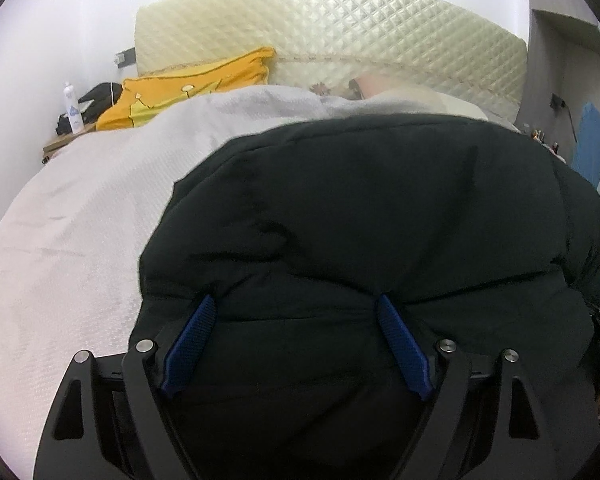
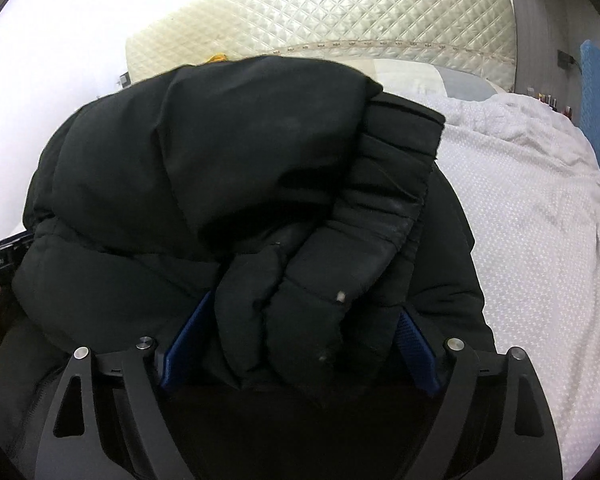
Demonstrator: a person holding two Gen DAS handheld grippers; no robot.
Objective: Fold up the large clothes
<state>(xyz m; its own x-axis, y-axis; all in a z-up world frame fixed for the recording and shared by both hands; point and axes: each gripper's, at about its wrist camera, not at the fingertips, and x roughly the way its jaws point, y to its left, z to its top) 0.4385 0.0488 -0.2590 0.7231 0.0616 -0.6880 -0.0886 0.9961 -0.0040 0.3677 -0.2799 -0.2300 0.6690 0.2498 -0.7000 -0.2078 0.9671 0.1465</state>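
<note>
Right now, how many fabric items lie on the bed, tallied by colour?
Black: 1, the puffy jacket, bunched between both grippers
Yellow-orange: 1, the cushion near the headboard
White: 1, the bedspread
Total: 3

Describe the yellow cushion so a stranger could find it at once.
Start at the cream quilted headboard behind the bed. At its lower left corner, beyond the grey bedspread, a yellow cushion leans. It is the only bright yellow thing there, unlike the black jacket nearby.
</note>
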